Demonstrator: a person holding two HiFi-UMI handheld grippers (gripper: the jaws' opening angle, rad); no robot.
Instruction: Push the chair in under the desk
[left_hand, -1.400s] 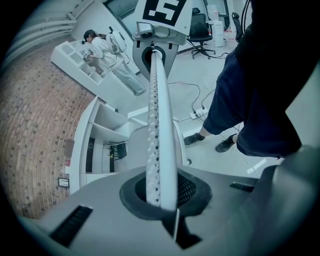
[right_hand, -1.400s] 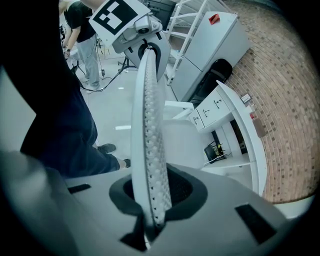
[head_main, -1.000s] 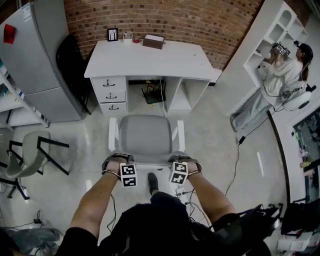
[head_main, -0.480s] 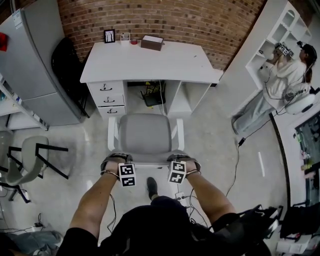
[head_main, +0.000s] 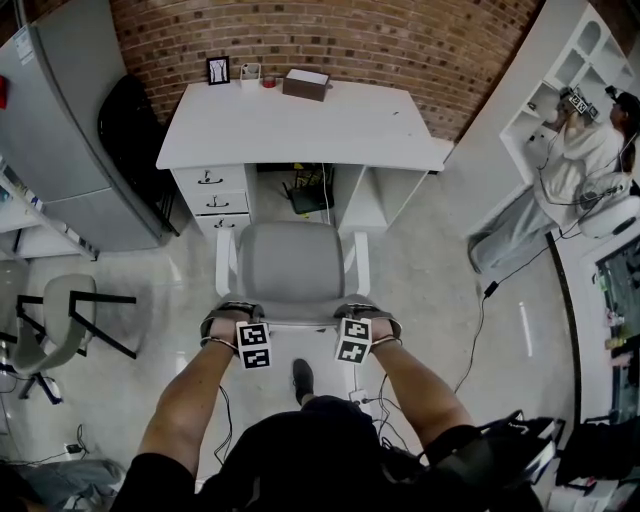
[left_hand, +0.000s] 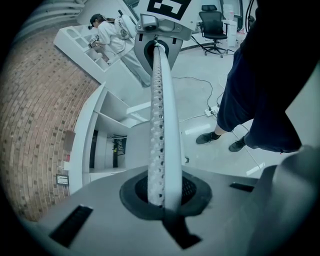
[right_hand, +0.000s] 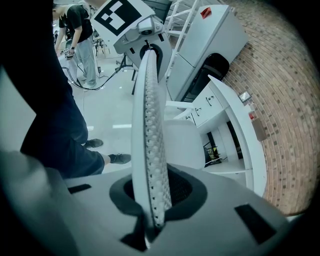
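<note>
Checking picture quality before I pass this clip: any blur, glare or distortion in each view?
Head view: sharp, evenly lit, fisheye bows the desk; mild glare streaks on the floor. Left and right gripper views: dark round vignette, strong bending, the chair back bowed.

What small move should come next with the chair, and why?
Probably push the chair straight ahead a little, toward the opening under the desk. The left hand-held gripper and the right hand-held gripper are both clamped on the top edge of its backrest. The seat lines up with the opening but is not yet under the desk.
</note>
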